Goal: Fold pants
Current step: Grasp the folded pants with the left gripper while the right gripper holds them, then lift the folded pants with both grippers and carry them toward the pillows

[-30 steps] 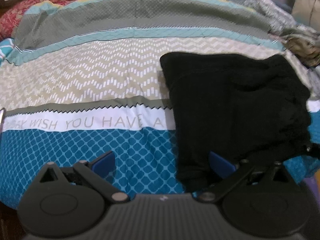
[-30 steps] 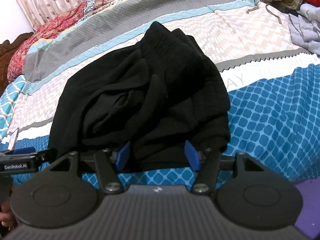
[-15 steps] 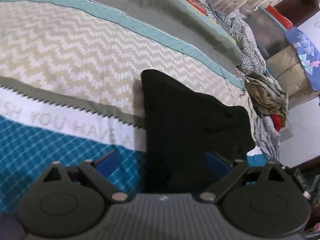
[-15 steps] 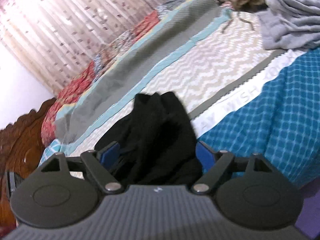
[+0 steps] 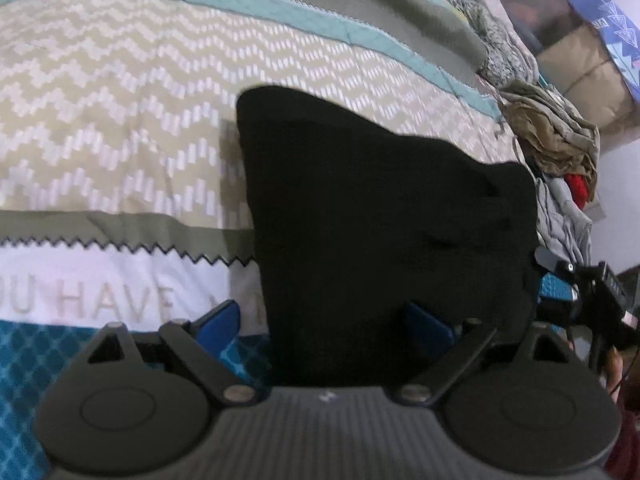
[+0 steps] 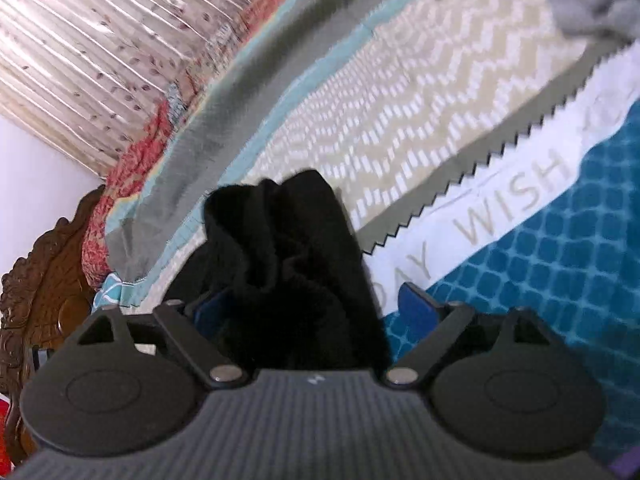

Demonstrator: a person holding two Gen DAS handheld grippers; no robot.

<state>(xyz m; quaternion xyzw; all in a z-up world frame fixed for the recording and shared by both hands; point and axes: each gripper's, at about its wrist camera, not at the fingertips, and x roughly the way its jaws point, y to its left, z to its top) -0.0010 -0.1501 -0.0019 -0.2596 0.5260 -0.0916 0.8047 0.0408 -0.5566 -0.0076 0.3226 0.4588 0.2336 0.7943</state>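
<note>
Left wrist view: black pants lie bunched on the bedspread, not yet a neat fold. Left gripper gapes wide over their near edge; right gripper, jaws just spread, grips nothing. Folding mostly remains, I'd judge.

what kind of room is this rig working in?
Almost certainly a bedroom. The black pants lie on a bed under a patterned bedspread, a carved wooden headboard shows beside a curtain, and loose clothes are piled at the bed's edge.
</note>
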